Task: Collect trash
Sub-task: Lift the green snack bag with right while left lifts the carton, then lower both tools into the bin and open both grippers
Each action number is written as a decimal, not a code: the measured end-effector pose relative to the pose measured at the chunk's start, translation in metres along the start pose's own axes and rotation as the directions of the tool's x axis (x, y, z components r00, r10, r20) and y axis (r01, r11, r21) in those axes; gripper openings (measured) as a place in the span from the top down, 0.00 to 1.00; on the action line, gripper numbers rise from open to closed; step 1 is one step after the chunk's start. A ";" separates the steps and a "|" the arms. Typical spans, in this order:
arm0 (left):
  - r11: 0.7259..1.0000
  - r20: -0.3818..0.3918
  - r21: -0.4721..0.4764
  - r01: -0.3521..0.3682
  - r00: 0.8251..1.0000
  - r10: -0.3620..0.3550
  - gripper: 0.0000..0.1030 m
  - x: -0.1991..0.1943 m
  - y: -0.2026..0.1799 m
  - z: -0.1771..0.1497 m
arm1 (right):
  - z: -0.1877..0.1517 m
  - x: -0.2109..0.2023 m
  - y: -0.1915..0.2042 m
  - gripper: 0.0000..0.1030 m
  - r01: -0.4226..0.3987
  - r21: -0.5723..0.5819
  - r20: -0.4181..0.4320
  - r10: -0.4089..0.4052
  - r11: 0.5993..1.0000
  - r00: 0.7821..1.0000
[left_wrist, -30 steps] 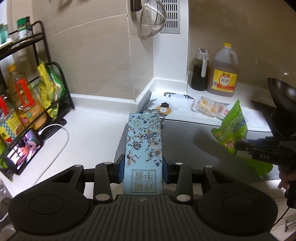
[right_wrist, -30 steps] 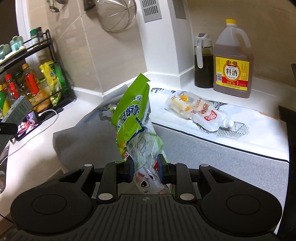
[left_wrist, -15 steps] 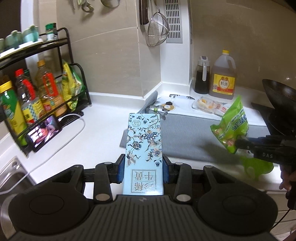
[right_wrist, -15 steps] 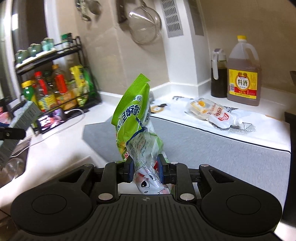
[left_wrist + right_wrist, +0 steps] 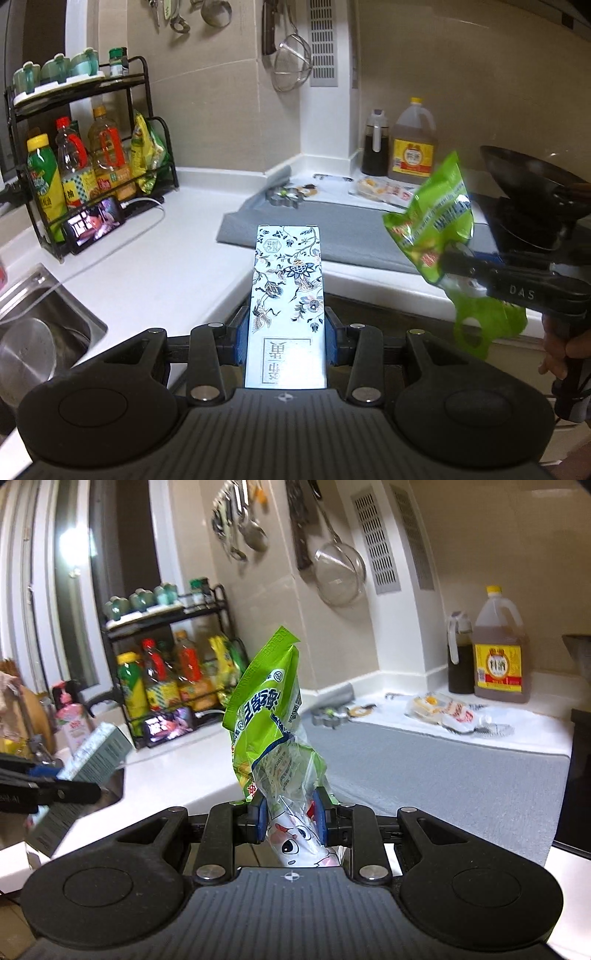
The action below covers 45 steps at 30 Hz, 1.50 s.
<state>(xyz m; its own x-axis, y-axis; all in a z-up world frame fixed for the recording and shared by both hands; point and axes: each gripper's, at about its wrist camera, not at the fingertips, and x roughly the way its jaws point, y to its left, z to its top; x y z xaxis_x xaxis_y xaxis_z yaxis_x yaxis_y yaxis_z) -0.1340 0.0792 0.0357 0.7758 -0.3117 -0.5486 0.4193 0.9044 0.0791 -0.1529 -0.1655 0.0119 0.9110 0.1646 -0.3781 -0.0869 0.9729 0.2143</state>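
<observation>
Left tongs (image 5: 286, 345): clenched on the blue floral carton (image 5: 287, 295), low centre of the left wrist frame, raised above the counter (image 5: 177, 266) edge. Right tongs (image 5: 290, 821): clenched on the green snack bag (image 5: 269, 720), centre of the right wrist frame, also clear of the counter.

Risks:
- Slippage of the bag. Cause: thin, crumpled film pinched only at its lower end.
- Rotation of the carton in the grip. Cause: hold near one end, most of the length overhanging.
- Contact with the wok (image 5: 532, 195) at right of the left wrist frame. Cause: bag carried just beside it.

Orientation:
- Carton: long axis straight ahead, far end toward the grey mat (image 5: 351, 236).
- Bag: long axis roughly upright, sealed top toward upper frame.
</observation>
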 end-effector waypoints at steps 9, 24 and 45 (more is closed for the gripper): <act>0.997 -0.105 -0.075 -0.002 0.994 -0.006 0.58 0.034 -0.006 -0.041 | -0.031 0.008 0.025 0.74 -0.026 0.000 -0.123 0.026 1.000 0.992; 0.991 -0.335 -0.132 -0.018 0.942 -0.028 0.58 0.127 0.015 -0.093 | -0.086 0.100 0.022 0.74 0.017 0.043 -0.402 0.001 0.999 0.916; 0.983 -0.602 -0.176 -0.060 0.796 -0.059 0.58 0.261 0.036 -0.164 | -0.176 0.214 0.013 0.74 0.082 0.014 -0.689 -0.050 0.997 0.723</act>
<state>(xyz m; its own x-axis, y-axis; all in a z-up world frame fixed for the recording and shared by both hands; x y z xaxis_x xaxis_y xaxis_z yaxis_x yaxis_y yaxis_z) 0.0059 0.0781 -0.2409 0.3095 -0.1259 -0.9425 0.2824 0.9587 -0.0353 -0.0298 -0.0890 -0.2247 0.3856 0.1821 -0.9045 -0.0065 0.9808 0.1947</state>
